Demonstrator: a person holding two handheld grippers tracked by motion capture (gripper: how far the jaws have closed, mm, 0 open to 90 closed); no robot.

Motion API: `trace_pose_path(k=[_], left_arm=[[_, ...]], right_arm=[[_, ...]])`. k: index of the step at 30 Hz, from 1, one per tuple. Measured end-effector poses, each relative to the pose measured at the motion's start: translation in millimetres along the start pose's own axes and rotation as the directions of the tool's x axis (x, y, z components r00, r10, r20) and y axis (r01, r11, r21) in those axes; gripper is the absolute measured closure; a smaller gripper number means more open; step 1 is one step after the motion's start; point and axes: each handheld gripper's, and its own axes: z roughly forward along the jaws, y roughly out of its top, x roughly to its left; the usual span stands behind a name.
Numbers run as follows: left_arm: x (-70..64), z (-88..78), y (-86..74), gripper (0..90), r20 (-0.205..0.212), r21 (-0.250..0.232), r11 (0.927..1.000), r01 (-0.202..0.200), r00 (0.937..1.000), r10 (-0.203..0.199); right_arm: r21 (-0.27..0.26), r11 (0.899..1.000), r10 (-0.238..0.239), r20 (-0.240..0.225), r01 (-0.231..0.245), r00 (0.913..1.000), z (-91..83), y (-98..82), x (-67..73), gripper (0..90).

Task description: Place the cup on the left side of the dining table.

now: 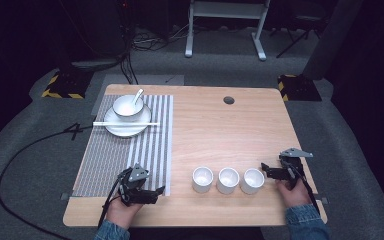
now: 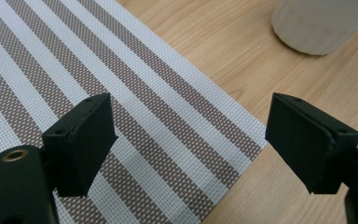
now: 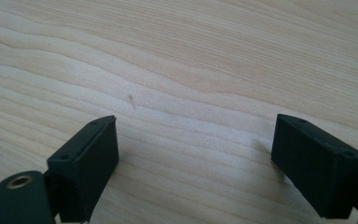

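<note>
Three white cups stand in a row near the table's front edge: left cup (image 1: 202,179), middle cup (image 1: 228,180), right cup (image 1: 252,180). My left gripper (image 1: 156,195) rests open over the front right corner of the striped placemat (image 1: 125,150), left of the cups. In the left gripper view it (image 2: 189,140) has nothing between its jaws, with the mat's corner (image 2: 135,121) below and a white cup (image 2: 319,23) at top right. My right gripper (image 1: 265,169) sits open just right of the right cup. In its own view it (image 3: 196,158) hangs over bare wood.
At the mat's far end a white bowl (image 1: 127,107) with a spoon (image 1: 138,95) sits on a plate (image 1: 141,128), white chopsticks (image 1: 125,123) laid across it. A round grommet hole (image 1: 228,100) marks the wooden table (image 1: 220,130) at the back.
</note>
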Motion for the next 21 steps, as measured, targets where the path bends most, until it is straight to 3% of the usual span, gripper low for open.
trace_pose_path(k=[4,9,12,15,19,21], left_arm=[[-2.5,-6.3,2.9,15.9,0.004,-0.062,0.998,-0.006,1.0,0.006],[-6.3,-15.5,6.4,15.8,-0.003,-0.159,0.9871,-0.016,0.9999,0.015],[-6.7,-18.5,7.2,15.8,-0.004,-0.175,0.9844,-0.019,0.9998,0.018],[-8.7,-25.9,10.8,15.8,0.013,-0.215,0.9766,-0.013,0.9998,0.016],[-13.6,-31.5,15.8,15.9,-0.012,-0.226,0.9735,-0.032,0.9995,0.03],[-14.5,-32.5,17.2,16.0,-0.013,-0.232,0.9724,-0.023,0.9997,0.021]], right_arm=[[0.0,1.0,0.0,0.0,0.0,1.0,0.0,0.0,0.0,14.9],[0.0,1.0,0.0,0.0,0.0,1.0,0.0,0.0,0.0,15.0],[0.0,1.0,0.0,0.0,0.0,1.0,0.0,0.0,0.0,14.9],[0.0,1.0,-0.001,0.0,0.001,1.0,0.0,0.0,0.0,14.9],[0.0,1.0,0.0,0.0,0.0,1.0,0.0,0.0,0.0,15.0],[0.0,1.0,0.0,0.0,0.0,1.0,0.0,0.0,0.0,14.9]])
